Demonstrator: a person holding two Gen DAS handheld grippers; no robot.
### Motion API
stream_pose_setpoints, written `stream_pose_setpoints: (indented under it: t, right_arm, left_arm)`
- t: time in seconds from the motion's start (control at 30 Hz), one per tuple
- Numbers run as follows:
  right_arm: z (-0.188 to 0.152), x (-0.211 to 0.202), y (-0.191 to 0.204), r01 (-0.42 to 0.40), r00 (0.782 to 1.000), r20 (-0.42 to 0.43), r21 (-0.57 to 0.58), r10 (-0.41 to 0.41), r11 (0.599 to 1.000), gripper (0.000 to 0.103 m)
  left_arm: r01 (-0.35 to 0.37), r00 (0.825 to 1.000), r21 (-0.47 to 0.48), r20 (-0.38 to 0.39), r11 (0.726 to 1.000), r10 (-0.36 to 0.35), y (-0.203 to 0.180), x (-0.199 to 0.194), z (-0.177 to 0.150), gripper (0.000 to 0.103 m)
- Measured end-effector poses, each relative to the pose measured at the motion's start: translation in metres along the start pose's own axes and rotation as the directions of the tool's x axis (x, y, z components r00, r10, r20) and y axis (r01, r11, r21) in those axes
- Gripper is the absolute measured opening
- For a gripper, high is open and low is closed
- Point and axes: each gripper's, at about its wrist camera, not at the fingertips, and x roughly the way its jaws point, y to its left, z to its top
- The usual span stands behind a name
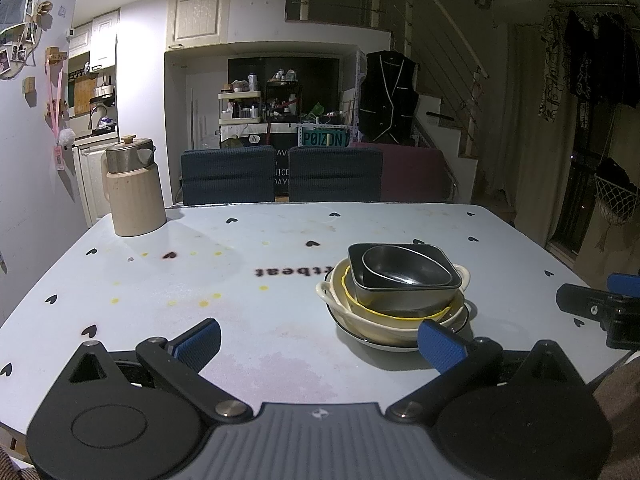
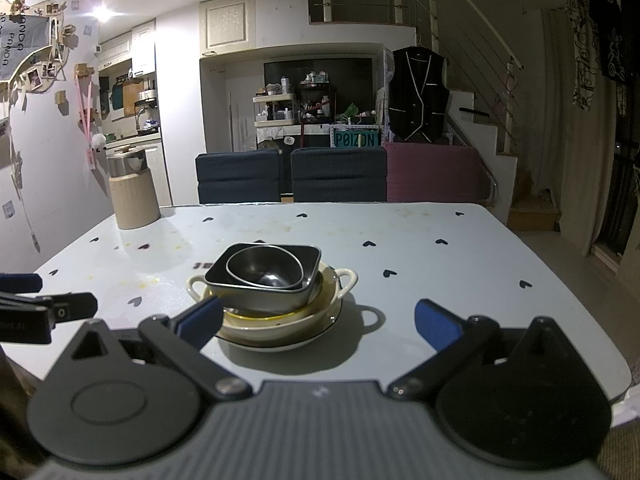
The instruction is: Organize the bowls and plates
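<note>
One stack of dishes stands on the pale table (image 1: 240, 320). At the bottom is a white plate with a dark rim (image 1: 356, 330), then a cream two-handled bowl (image 1: 332, 294), a yellow-rimmed bowl (image 1: 384, 312), a dark square dish (image 1: 404, 292) and a round metal bowl (image 1: 400, 266) on top. The same stack (image 2: 272, 292) shows in the right wrist view, just past my right gripper's left fingertip. My left gripper (image 1: 320, 342) is open, low over the table, with the stack beside its right finger. My right gripper (image 2: 320, 322) is open and holds nothing.
A cream jug with a metal lid (image 1: 134, 192) stands at the table's far left corner. Two dark blue chairs (image 1: 280, 174) and a maroon one (image 1: 412, 172) line the far edge. The table's right edge (image 2: 568, 280) drops to the floor.
</note>
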Motion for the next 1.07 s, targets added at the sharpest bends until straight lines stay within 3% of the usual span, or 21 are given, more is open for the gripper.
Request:
stream_pose_setpoints:
  t: [1.07]
  right_arm:
    - [0.0007, -0.0003, 0.0030, -0.003, 1.000, 0.000, 0.006, 0.003, 1.000, 0.103]
  left_arm:
    - [-0.010, 1.000, -0.003, -0.005, 1.000, 0.010, 0.0028, 0.0015, -0.0005, 0.103]
